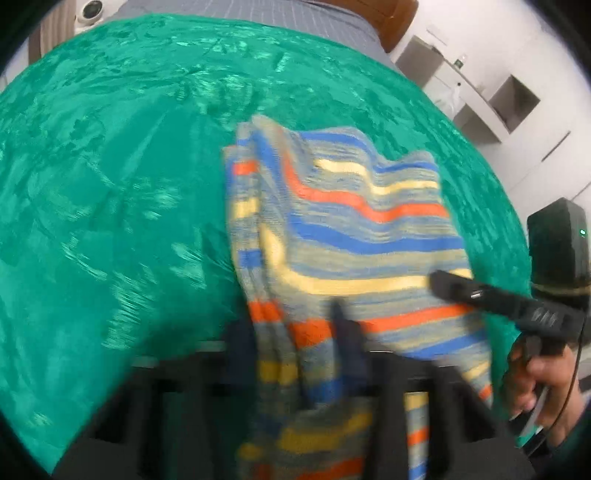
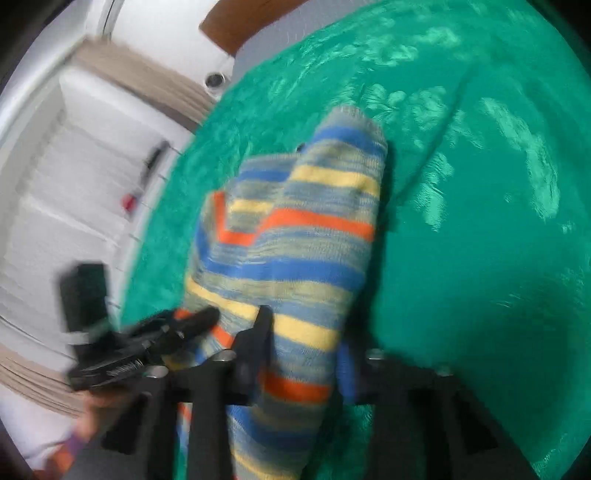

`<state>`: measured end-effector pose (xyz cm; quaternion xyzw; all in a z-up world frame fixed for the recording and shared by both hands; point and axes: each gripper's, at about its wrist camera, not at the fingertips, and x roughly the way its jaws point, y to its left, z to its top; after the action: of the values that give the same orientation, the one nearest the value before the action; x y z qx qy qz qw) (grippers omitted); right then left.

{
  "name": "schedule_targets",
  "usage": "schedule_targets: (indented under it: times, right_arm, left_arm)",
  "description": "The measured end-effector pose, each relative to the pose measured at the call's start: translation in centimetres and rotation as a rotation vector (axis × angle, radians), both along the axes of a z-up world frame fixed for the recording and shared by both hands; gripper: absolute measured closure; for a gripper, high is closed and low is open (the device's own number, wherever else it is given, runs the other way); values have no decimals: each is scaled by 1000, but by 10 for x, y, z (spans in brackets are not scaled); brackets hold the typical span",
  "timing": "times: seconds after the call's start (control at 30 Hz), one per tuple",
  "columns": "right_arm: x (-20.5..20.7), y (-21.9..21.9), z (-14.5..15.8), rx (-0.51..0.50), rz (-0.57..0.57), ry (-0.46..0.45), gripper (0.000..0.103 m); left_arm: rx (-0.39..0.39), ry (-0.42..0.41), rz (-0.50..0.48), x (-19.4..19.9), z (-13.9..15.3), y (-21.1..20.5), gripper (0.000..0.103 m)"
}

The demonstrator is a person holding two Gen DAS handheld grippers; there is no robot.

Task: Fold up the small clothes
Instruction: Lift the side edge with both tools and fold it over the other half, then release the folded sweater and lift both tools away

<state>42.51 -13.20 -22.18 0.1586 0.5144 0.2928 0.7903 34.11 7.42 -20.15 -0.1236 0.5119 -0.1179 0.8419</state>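
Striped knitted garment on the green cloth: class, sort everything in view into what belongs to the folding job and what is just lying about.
Belongs to the job:
- striped knitted garment
- left claw, closed on the garment
- right claw, closed on the garment
- green cloth under it

Lying about:
- white shelves
- small white camera
- brown headboard

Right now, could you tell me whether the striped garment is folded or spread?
Partly folded: the striped garment shows stacked layers along one edge.

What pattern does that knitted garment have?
Stripes of blue, orange and yellow on the knitted garment, clearest from the left wrist.
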Motion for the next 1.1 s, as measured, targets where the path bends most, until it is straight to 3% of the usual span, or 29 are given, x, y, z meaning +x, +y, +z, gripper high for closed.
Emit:
schedule_targets:
  times: [0.07,0.13,0.33,0.37,0.4,0.43,0.5,0.53,0.57,0.63,0.8,1.1]
  right_arm:
    - [-17,23,21,-171,26,-136,80]
    - [-36,38,44,-249,49,-256,81]
    - [-64,40,105,-245,53,-453,81]
    - [-61,37,110,-237,48,-455,81]
    - [-59,33,111,-230,39,-449,80]
    - [-54,27,110,-222,26,-428,75]
    - [-41,16,100,-278,-2,-353,38]
    - [-39,12,94,-336,-26,-335,6]
    - [-43,5,90,-374,-48,-340,1]
    - [-57,-6,89,-385,-52,-356,1]
    - [-94,-18,98,-448,-78,-398,0]
    - [-161,-14,158,-467,-110,-480,0]
  left_arm:
    - [58,-40,15,-6,8,-9,87]
    - [68,-90,24,-15,22,-12,88]
    - [70,-265,35,-37,89,-13,87]
    - [80,-267,44,-32,91,-15,84]
    - [94,-252,55,-28,90,-15,72]
    - [124,-218,72,-22,84,-13,51]
    - [200,-197,120,-21,75,-12,23]
    - [225,-207,139,-27,74,-9,19]
    - [247,-230,153,-36,74,-9,17]
    - [276,-256,165,-45,77,-11,5]
    - [308,-331,219,-77,103,-12,4]
    - [405,-467,264,-149,165,-33,1]
